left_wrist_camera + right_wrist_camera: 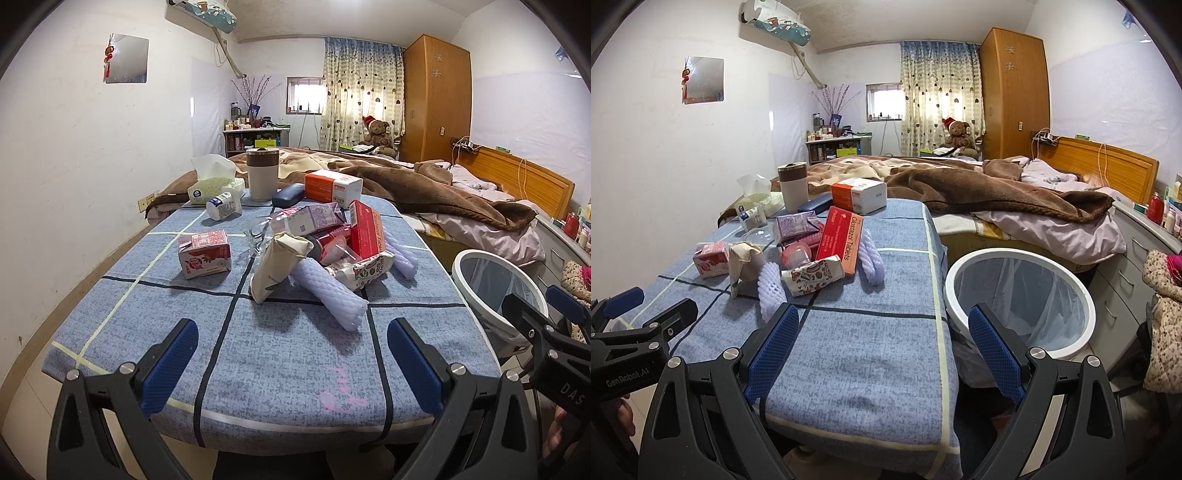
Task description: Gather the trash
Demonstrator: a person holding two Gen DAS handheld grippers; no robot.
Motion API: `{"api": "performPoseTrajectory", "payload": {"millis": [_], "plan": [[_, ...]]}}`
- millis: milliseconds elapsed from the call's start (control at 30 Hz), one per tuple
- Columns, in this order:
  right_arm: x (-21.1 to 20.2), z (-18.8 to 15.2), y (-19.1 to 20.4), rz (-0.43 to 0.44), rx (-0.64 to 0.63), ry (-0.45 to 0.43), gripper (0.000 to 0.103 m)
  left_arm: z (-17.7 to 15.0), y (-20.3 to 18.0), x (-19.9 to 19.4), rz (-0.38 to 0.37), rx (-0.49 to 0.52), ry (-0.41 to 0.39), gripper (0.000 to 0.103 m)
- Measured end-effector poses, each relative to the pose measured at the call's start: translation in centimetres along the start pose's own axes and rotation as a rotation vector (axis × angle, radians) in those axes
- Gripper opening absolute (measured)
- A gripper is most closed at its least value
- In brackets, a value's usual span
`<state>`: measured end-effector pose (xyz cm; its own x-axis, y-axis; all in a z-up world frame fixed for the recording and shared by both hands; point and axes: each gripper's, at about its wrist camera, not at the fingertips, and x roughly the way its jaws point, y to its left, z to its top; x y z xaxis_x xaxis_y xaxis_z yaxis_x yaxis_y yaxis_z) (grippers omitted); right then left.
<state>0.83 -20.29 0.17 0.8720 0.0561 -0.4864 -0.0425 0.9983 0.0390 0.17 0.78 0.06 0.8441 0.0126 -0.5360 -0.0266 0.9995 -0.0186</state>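
With nothing collected yet, the left gripper (291, 363) and right gripper (882, 352) hover wide open and empty over the counter (280, 354), so the next move looks like reaching for the foam sleeve (328, 295) and carrying it to the bin (1019, 295).

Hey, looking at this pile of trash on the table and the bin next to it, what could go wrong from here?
1. The trash is heaped together: pulling the red tablet box may topple the foam sleeve leaning beside it.
2. The brown-banded cup, glasses case and tissue box sit just behind the pile and could get binned by mistake.
3. The trash bin stands off the table's edge, so a short drop may miss it.
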Motion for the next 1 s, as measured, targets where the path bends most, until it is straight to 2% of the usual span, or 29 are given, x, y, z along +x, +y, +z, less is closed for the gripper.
{"api": "performPoseTrajectory", "payload": {"millis": [467, 733, 1000], "plan": [[1.1, 0.1, 0.2, 0.006, -0.001, 0.011, 0.095, 0.4, 0.6, 1.7, -0.003, 0.007, 0.041, 0.103], [4.1, 1.1, 0.2, 0.0, -0.013, 0.029, 0.095, 0.8, 3.5, 4.4, -0.081, -0.074, 0.073, 0.103], [7.2, 2.5, 0.2, 0.006, -0.047, 0.046, 0.095, 2.9, 6.2, 7.6, -0.044, -0.053, 0.077, 0.103]]}}
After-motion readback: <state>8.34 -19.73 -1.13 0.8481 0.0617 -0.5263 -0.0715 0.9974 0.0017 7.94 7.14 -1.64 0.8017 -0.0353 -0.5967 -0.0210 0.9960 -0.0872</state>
